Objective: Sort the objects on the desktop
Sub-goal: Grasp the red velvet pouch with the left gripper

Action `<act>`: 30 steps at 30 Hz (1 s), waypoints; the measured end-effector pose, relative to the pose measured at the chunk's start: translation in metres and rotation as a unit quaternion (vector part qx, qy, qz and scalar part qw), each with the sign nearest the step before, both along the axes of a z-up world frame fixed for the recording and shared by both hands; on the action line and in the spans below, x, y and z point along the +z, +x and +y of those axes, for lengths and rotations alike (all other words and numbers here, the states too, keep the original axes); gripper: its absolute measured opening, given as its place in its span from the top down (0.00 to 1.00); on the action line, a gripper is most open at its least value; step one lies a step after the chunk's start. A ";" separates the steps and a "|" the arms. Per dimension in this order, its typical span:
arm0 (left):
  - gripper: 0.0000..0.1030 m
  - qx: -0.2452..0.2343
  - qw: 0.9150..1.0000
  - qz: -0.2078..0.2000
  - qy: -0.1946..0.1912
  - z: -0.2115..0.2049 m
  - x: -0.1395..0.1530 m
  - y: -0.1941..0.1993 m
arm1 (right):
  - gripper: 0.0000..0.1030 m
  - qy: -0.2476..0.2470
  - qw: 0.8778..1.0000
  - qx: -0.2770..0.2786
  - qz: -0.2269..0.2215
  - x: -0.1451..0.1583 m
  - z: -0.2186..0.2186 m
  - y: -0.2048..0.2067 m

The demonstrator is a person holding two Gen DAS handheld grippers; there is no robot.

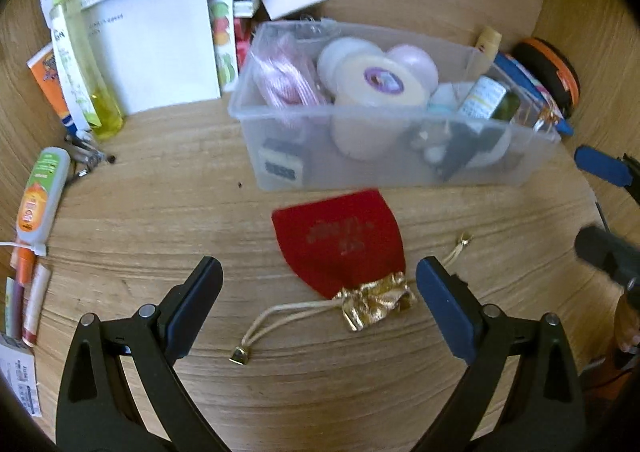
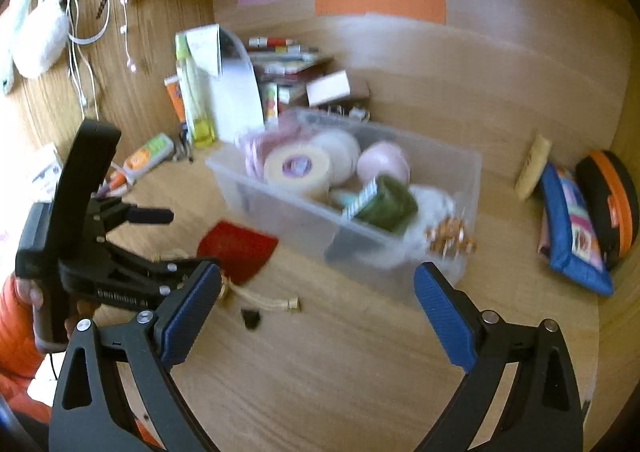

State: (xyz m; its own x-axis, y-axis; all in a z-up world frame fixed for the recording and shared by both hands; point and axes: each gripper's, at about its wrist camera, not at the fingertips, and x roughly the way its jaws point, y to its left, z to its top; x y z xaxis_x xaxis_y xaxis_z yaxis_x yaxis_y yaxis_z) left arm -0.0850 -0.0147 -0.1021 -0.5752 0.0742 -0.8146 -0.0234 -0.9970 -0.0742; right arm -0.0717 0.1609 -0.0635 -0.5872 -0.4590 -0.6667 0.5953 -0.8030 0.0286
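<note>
A red velvet pouch (image 1: 340,240) with a gold gathered top and a cream drawstring lies flat on the wooden desk (image 1: 160,212), just in front of a clear plastic bin (image 1: 400,172). My left gripper (image 1: 320,270) hangs open over the pouch's gold end, one finger on each side, and touches nothing. In the right wrist view the pouch (image 2: 240,248) lies left of the bin (image 2: 360,252), with the left gripper (image 2: 188,238) beside it. My right gripper (image 2: 318,276) is open and empty, above bare desk near the bin's front corner.
The bin holds tape rolls (image 1: 380,84), pink cord and a green bottle (image 2: 384,204). A yellow bottle (image 1: 86,64), papers and tubes stand at the back left. A blue pouch (image 2: 572,228) and an orange-black case (image 2: 612,204) lie right. A small black bit (image 2: 251,318) lies on the desk.
</note>
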 end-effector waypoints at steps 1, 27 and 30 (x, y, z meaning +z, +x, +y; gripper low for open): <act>0.04 0.000 1.000 -0.003 0.000 0.000 -0.002 0.000 | 0.06 0.005 1.000 0.001 -0.004 -0.004 -0.001 0.001; 0.20 -0.008 0.999 -0.010 -0.036 0.007 -0.019 -0.028 | 0.66 0.081 0.989 0.108 -0.068 -0.067 -0.051 0.002; 0.30 -0.018 0.999 -0.007 -0.037 0.008 -0.016 -0.026 | 0.72 0.078 0.988 0.113 -0.063 -0.068 -0.052 0.002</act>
State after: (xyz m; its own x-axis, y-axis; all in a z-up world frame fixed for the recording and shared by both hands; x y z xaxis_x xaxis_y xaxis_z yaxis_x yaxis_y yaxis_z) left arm -0.1114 -0.0067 -0.1182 -0.5617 0.0342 -0.8266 -0.0590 -0.9983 -0.0013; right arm -0.0693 0.1089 -0.1313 -0.3881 -0.4544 -0.8018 0.7601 -0.6498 0.0003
